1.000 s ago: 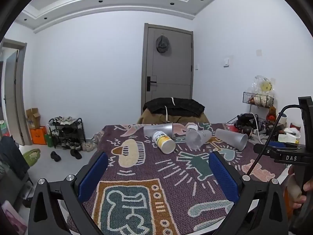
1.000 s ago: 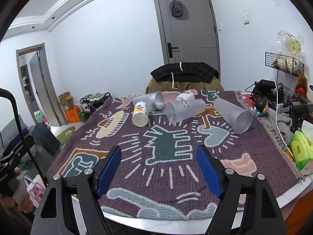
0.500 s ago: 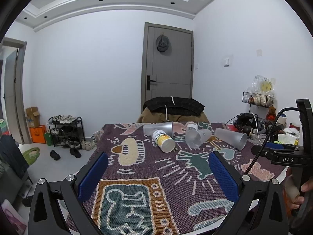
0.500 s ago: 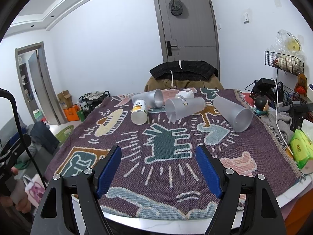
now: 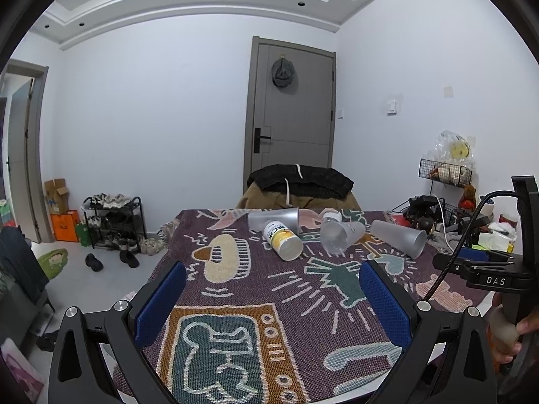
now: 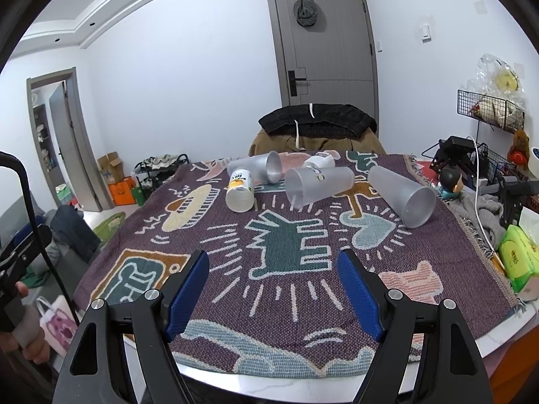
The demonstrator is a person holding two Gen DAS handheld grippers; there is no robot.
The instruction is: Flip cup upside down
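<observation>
Several cups lie on their sides at the far end of a patterned cloth on the table [image 6: 289,373]. A white cup with a yellow label [image 6: 240,189] [image 5: 283,239] lies left. A frosted cup [image 6: 257,167] [image 5: 273,219] lies behind it. Another frosted cup [image 6: 318,187] [image 5: 341,236] lies in the middle, a small white cup [image 6: 318,161] behind it. A tall frosted cup [image 6: 401,195] [image 5: 399,237] lies right. My left gripper [image 5: 273,299] and right gripper [image 6: 274,286] are open and empty over the near part of the cloth, well short of the cups.
A chair with a dark jacket [image 6: 316,123] stands behind the table. A green tissue pack [image 6: 517,257] and cluttered wire racks [image 6: 471,161] are at the right. A shoe rack [image 5: 113,222] stands on the floor at the left.
Both views have shifted only slightly; the right gripper has tilted a little. The cups have not moved and both grippers stay open.
</observation>
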